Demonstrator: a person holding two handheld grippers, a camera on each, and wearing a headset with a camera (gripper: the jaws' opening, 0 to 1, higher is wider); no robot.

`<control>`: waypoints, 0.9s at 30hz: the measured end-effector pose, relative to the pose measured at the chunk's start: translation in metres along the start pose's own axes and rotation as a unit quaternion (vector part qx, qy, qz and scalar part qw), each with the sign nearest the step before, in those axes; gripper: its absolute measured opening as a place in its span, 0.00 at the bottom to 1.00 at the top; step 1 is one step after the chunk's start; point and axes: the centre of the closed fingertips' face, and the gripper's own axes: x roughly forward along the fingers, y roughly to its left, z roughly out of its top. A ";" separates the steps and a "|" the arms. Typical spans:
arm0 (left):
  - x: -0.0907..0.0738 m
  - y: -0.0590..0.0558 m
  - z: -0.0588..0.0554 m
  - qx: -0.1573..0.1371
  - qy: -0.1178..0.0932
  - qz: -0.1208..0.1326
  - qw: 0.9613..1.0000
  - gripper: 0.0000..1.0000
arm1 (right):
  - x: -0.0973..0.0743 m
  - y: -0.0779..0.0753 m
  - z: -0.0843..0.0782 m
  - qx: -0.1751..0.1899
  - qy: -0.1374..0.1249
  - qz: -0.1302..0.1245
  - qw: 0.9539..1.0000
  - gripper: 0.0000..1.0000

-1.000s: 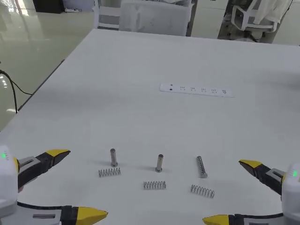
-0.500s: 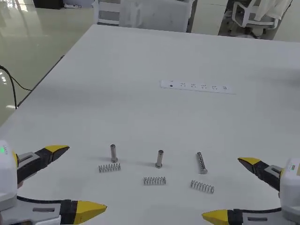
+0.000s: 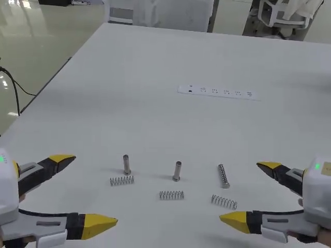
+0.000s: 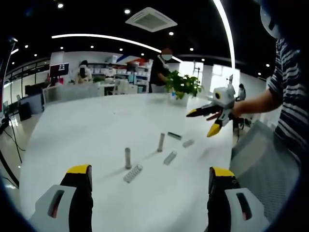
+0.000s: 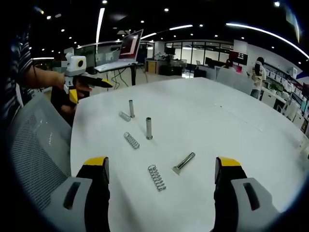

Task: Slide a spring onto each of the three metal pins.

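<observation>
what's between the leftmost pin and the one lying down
The upright middle pin stands between the left pin and the lying pin in the head view.

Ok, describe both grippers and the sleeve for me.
Both the left gripper and the right gripper have long pointed jaws, yellow at the tips, then black, on grey arms, with white housings showing a green light. The person's sleeve is striped dark and light.

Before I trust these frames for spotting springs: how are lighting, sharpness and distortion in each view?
Head view: even, soft light; the upright pins cast only faint shadows, the springs read sharp, and the floor glares at upper left. Left gripper view: heavy fisheye bows the table; ceiling lights blow out. Right gripper view: same bowing, nearest spring crisp.
</observation>
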 end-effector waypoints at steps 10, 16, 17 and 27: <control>0.000 -0.001 -0.009 -0.008 -0.007 -0.007 1.000 0.98 | 0.011 -0.013 0.005 0.015 0.003 -0.005 1.000 0.87; -0.001 0.001 -0.011 -0.011 -0.001 -0.003 1.000 0.98 | 0.019 -0.024 0.011 0.032 0.008 -0.012 0.999 0.82; -0.001 0.002 -0.011 -0.010 -0.001 -0.001 1.000 0.98 | 0.021 -0.026 0.012 0.035 0.008 -0.013 0.999 0.80; -0.002 0.002 -0.012 -0.008 0.003 -0.001 1.000 0.98 | 0.038 -0.043 0.006 0.080 0.036 -0.023 0.996 0.62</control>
